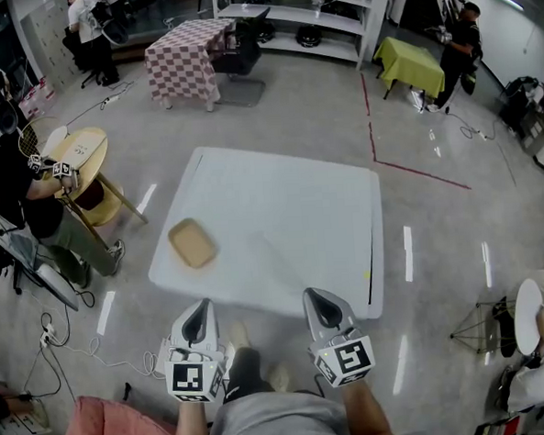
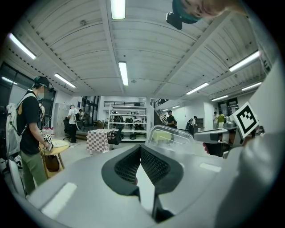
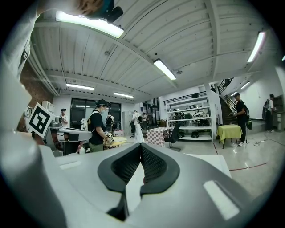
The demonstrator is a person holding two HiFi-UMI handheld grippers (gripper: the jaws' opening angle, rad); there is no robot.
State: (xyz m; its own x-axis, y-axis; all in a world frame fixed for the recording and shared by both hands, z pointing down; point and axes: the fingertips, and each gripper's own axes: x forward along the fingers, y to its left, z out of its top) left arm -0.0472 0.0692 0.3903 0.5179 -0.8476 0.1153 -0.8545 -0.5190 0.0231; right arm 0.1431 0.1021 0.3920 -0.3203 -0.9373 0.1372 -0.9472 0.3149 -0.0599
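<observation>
Tan tray (image 1: 192, 243) lies toward the left of the white desk (image 1: 289, 202), ahead of my left gripper (image 1: 200, 310). Both it and my right gripper (image 1: 316, 298) hover at the near edge, fingers (image 2: 124, 165) pressed together on nothing, apparently a ready stance.

Tray (image 1: 192, 243) obstructs the table's (image 1: 288, 179) left; far half open.

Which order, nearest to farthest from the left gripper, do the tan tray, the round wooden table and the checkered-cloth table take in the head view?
1. Shallow tan rectangular tray, on the white table just ahead of the left gripper.
2. Round wooden side table, out to the left.
3. Red-and-white checkered-cloth table, far ahead.
</observation>
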